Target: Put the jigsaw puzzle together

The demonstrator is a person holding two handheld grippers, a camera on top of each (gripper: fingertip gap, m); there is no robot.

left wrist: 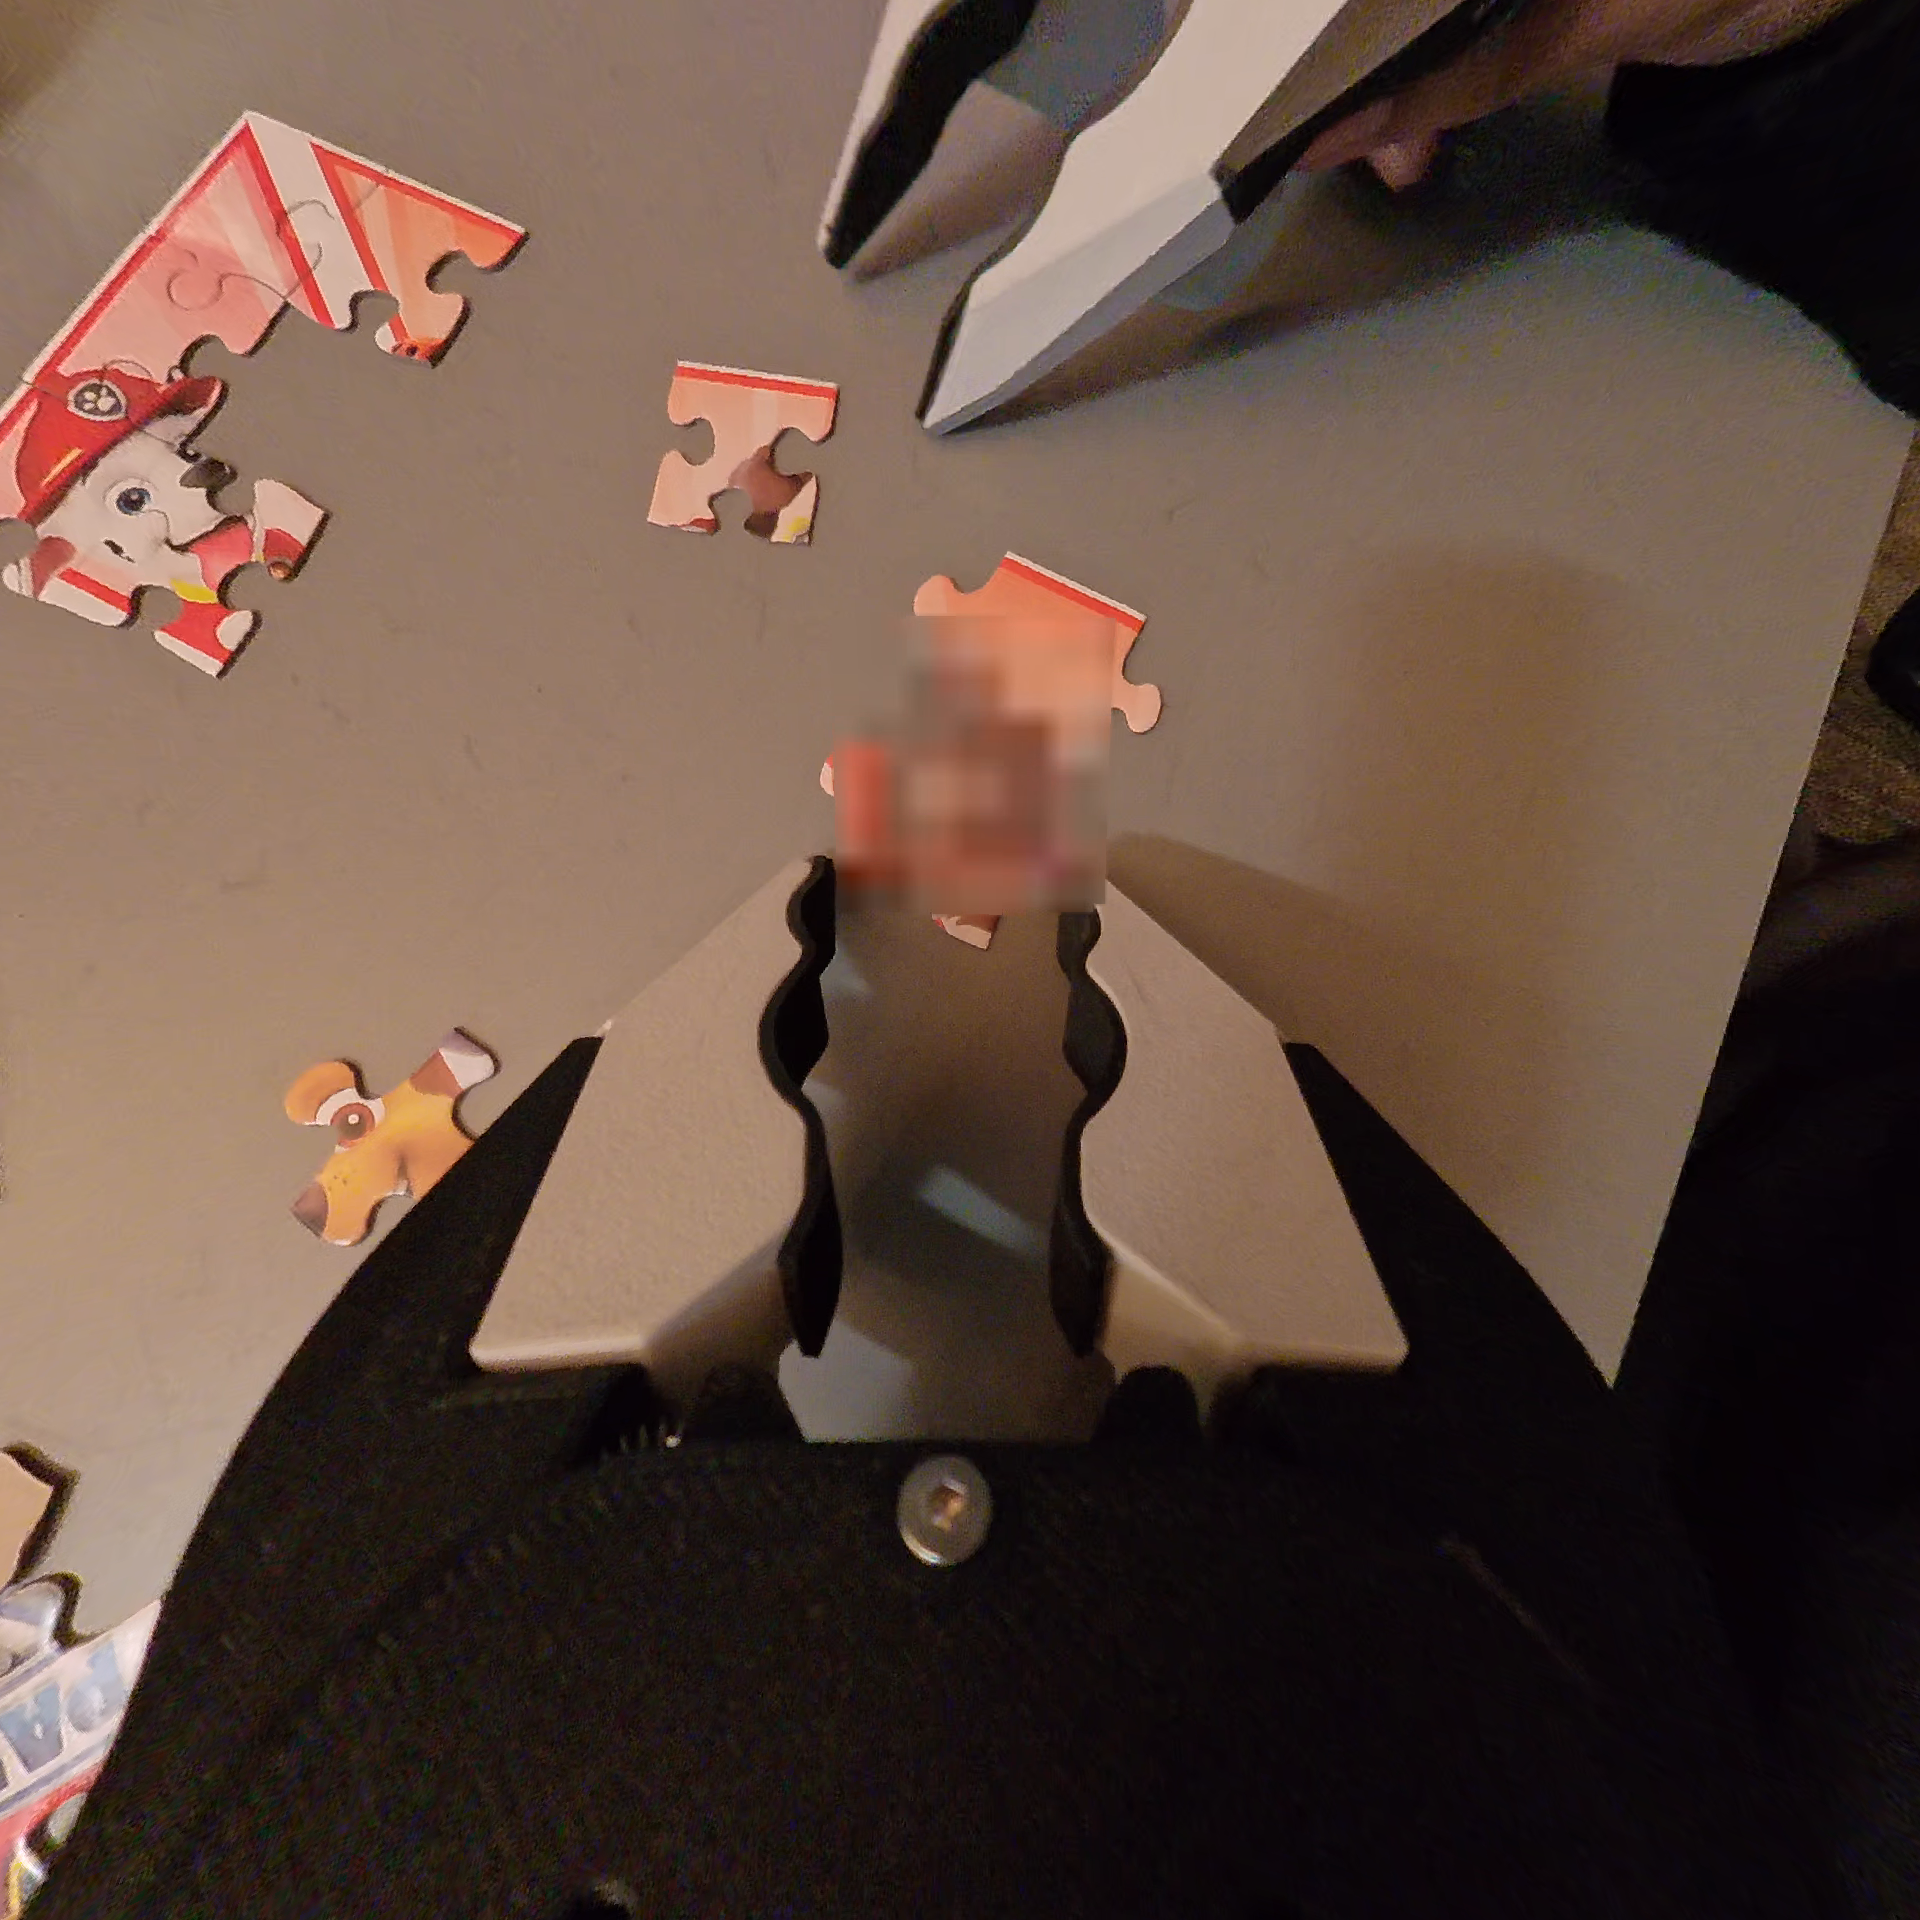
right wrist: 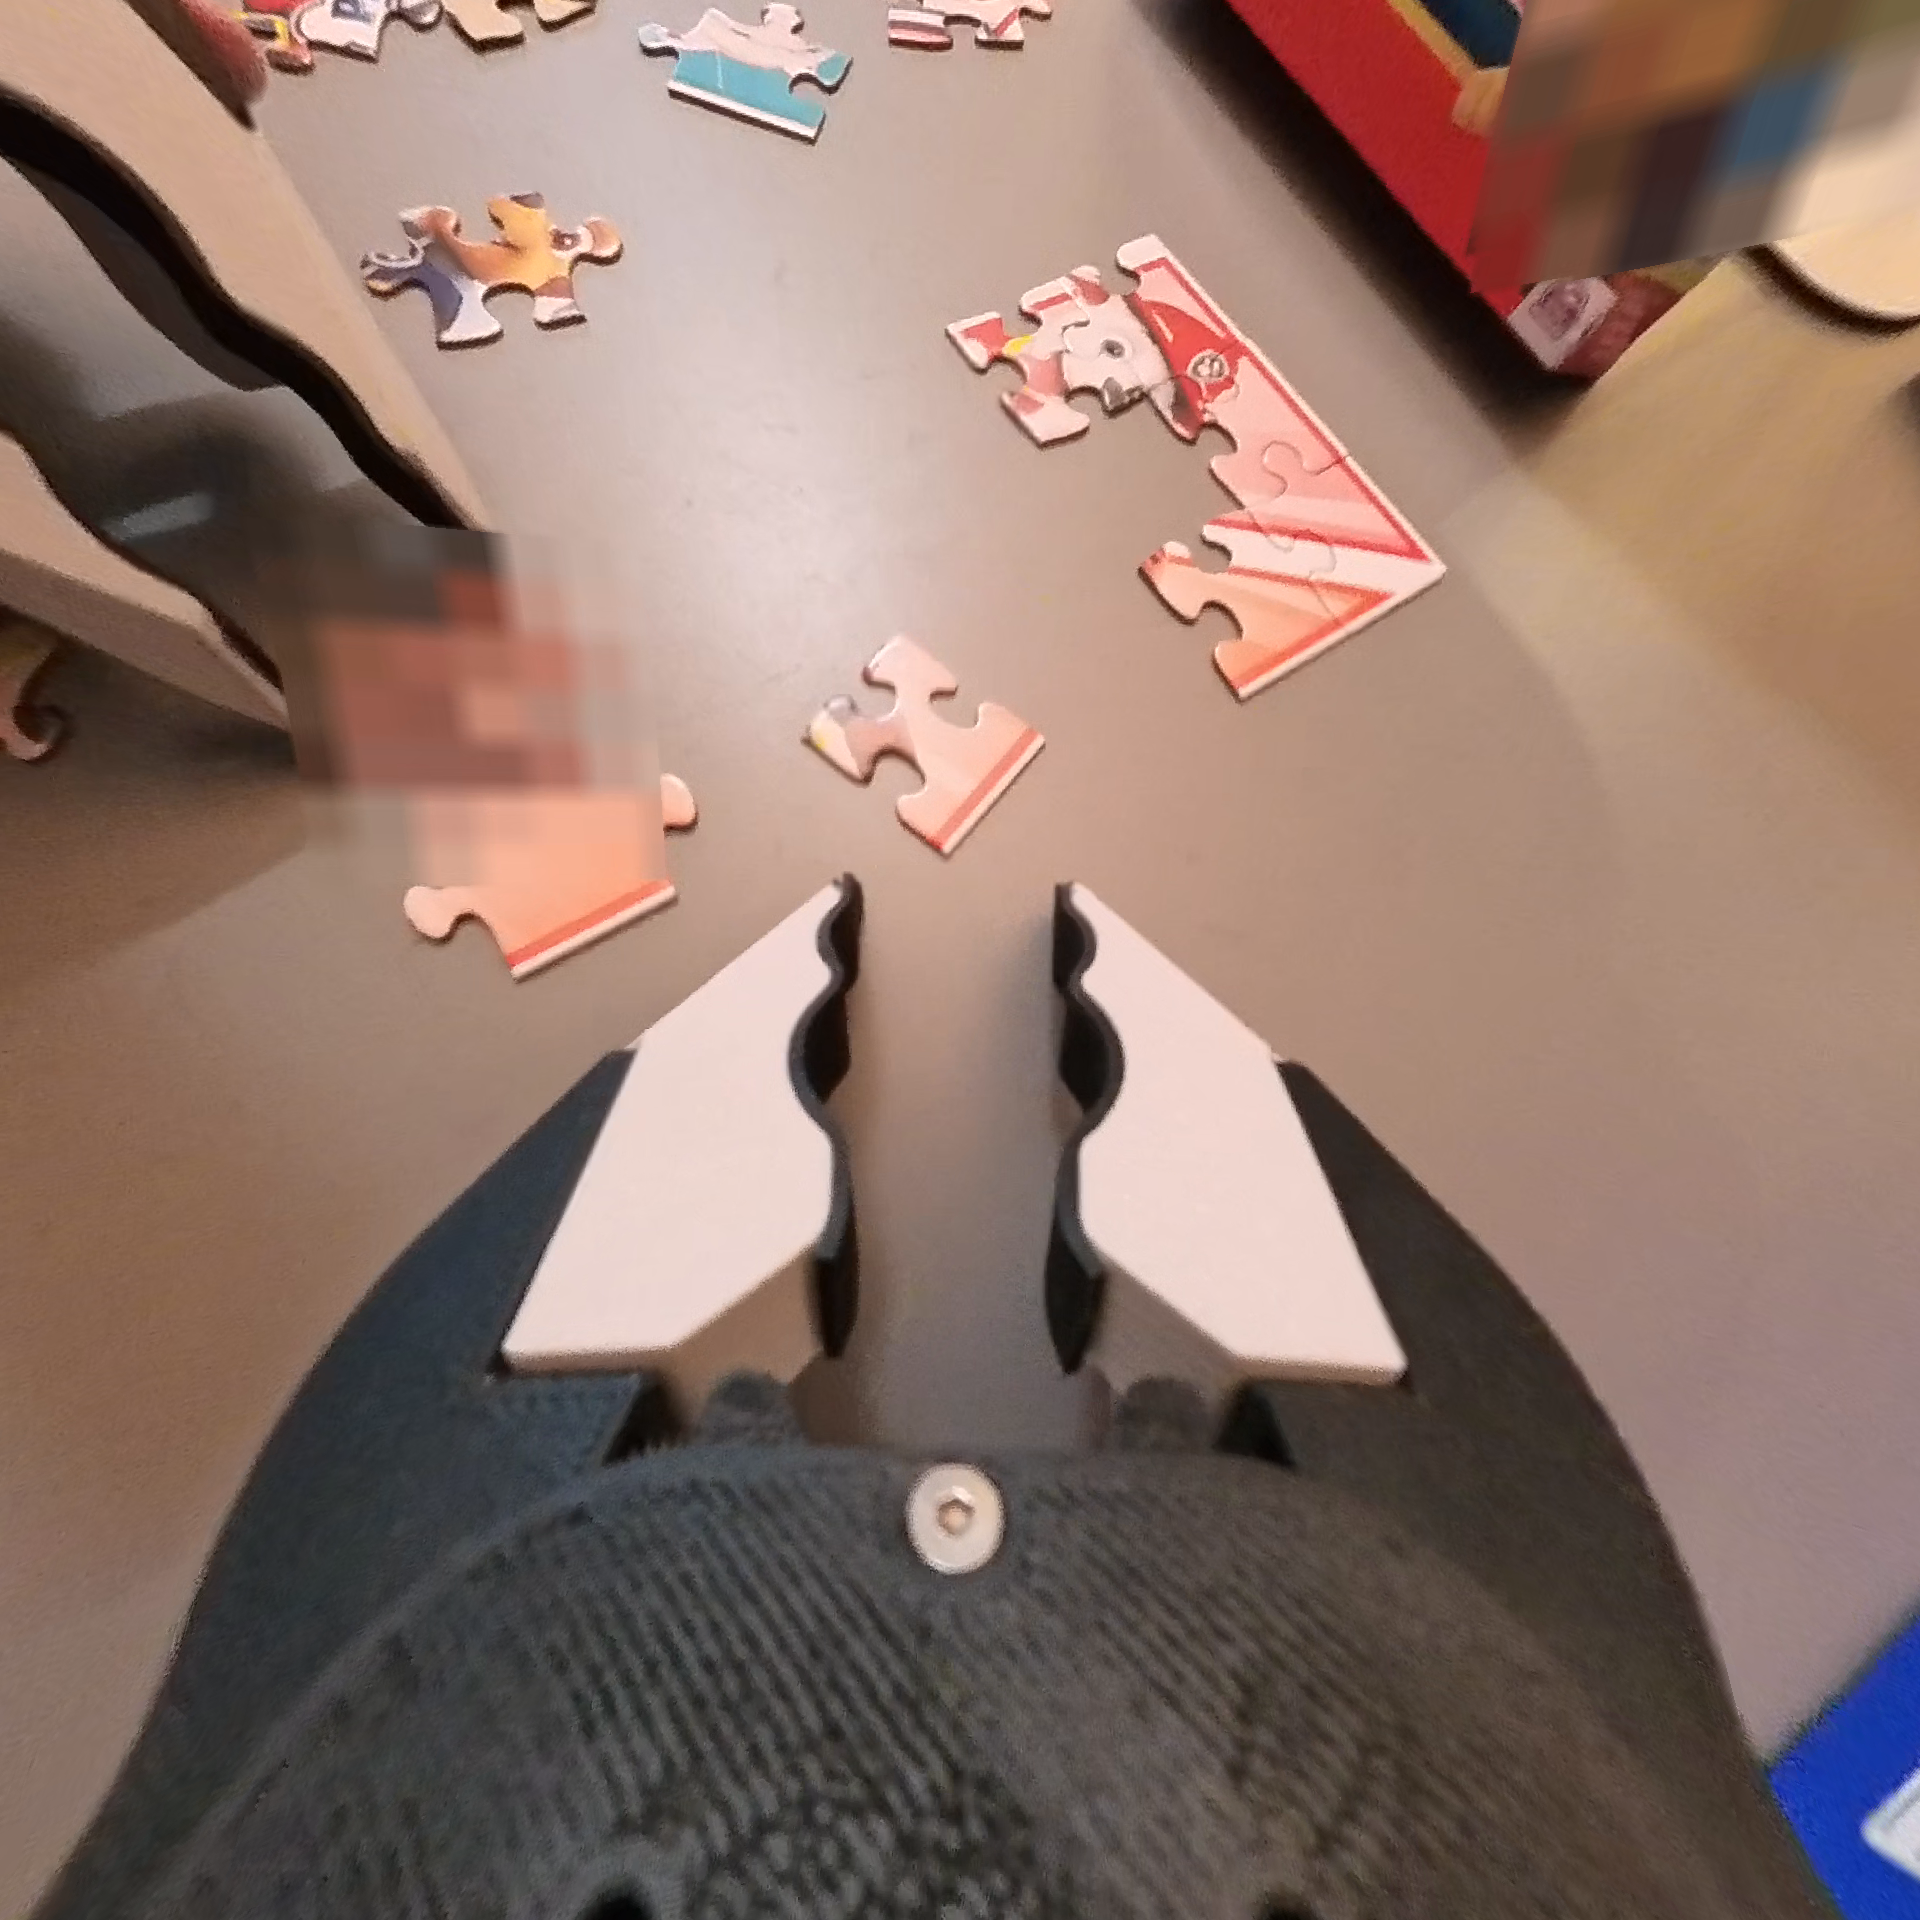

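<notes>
My left gripper (left wrist: 951, 904) is open, low over a grey table (left wrist: 520, 831). An orange puzzle piece (left wrist: 1060, 613) with a red-and-white edge lies flat just ahead of its fingertips. One small tab lies between them, and the pads do not press on it. It also shows in the right wrist view (right wrist: 561, 914), with the left gripper's fingers (right wrist: 312, 291) above it. My right gripper (right wrist: 956, 894) is open and empty, nearest to a small pink edge piece (right wrist: 925, 743). The left wrist view shows this gripper (left wrist: 899, 338) and the piece (left wrist: 748, 457).
A joined corner section with a cartoon dog in a red helmet (left wrist: 156, 436) (right wrist: 1247, 447) lies nearby. A loose orange dog-face piece (left wrist: 374, 1132) and other pieces (right wrist: 748, 83) lie around. A red box (right wrist: 1382, 125) stands at the far side. The table edge (left wrist: 1766, 935) is at the right. One gripper's finger ends stand about 12 cm off the other's.
</notes>
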